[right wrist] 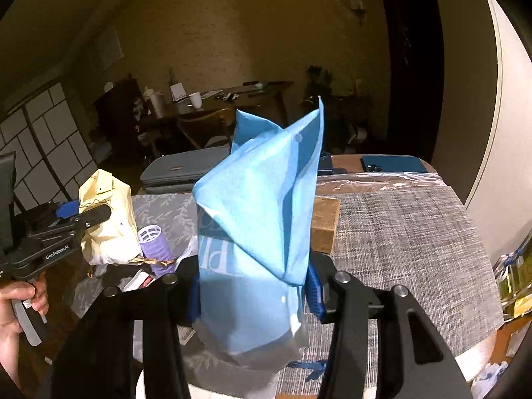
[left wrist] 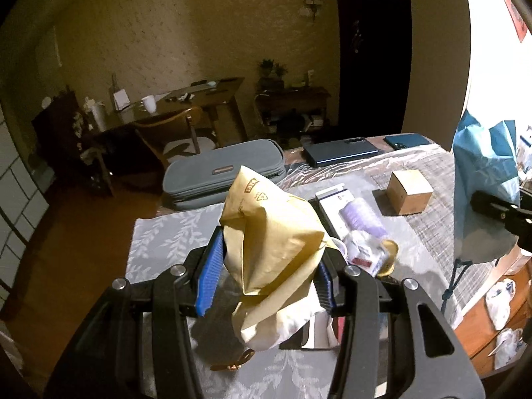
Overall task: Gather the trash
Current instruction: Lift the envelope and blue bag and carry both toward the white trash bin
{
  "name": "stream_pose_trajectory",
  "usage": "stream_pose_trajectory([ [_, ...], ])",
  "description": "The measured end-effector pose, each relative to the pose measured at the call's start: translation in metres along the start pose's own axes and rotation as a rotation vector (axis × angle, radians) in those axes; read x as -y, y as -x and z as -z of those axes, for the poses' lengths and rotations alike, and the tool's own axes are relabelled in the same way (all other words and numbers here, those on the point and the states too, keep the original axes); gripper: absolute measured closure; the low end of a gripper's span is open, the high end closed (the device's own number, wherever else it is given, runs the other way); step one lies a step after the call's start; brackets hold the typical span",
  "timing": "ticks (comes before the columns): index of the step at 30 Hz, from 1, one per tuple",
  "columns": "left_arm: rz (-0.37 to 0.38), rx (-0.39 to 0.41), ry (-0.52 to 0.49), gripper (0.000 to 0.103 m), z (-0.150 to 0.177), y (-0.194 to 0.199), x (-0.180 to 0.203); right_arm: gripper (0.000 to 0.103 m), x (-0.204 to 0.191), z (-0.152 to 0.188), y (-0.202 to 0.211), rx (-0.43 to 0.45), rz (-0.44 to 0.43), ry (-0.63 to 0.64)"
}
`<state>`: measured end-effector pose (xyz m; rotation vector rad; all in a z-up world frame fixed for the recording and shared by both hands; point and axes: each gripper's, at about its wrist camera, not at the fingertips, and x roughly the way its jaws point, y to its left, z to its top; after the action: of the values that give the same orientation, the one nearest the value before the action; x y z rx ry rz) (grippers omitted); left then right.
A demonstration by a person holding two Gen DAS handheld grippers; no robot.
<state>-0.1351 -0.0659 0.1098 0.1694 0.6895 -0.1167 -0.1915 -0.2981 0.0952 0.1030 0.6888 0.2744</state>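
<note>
Left hand-held gripper: blue pads pressed in on a crumpled tan paper bag, held clear of the bench. The bag's lower folds hang down between the jaws and hide the right pad's face and the bench under it. Printed marks on the bag, too small to read.

Right hand-held gripper: jaws closed in on a blue fabric bag, which stands up between them and fills the middle of the right wrist view. The left pad is almost wholly covered by the cloth; only the right pad's blue edge shows. White lettering on the bag is cut off by a fold.

Taking the tan paper bag as landmark: just to its right lies a purple hair roller on a white packet, both partly hidden behind the bag. Further right, a small cardboard box. Behind it, a grey zip case. Below it, a small gold scrap, blurred.

In the right wrist view a hand grips the left tool's handle, cut off by the frame edge.
</note>
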Motion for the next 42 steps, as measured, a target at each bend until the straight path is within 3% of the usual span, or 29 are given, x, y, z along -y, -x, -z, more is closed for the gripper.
stream_pose_trajectory([
  [13, -0.092, 0.034, -0.044, 0.054, 0.013, 0.034, 0.017, 0.056, -0.004, 0.018, 0.022, 0.002, -0.032, 0.052],
  [25, -0.169, 0.148, -0.016, 0.054, -0.016, 0.055, 0.015, 0.056, -0.003, 0.013, 0.036, 0.052, -0.061, 0.082],
  [34, -0.139, 0.177, -0.013, 0.054, -0.013, 0.088, 0.022, 0.056, -0.003, 0.018, 0.059, 0.076, -0.116, 0.107],
  [42, -0.109, 0.146, 0.004, 0.054, -0.001, 0.088, 0.032, 0.056, -0.014, 0.036, 0.05, 0.014, -0.181, 0.109],
])
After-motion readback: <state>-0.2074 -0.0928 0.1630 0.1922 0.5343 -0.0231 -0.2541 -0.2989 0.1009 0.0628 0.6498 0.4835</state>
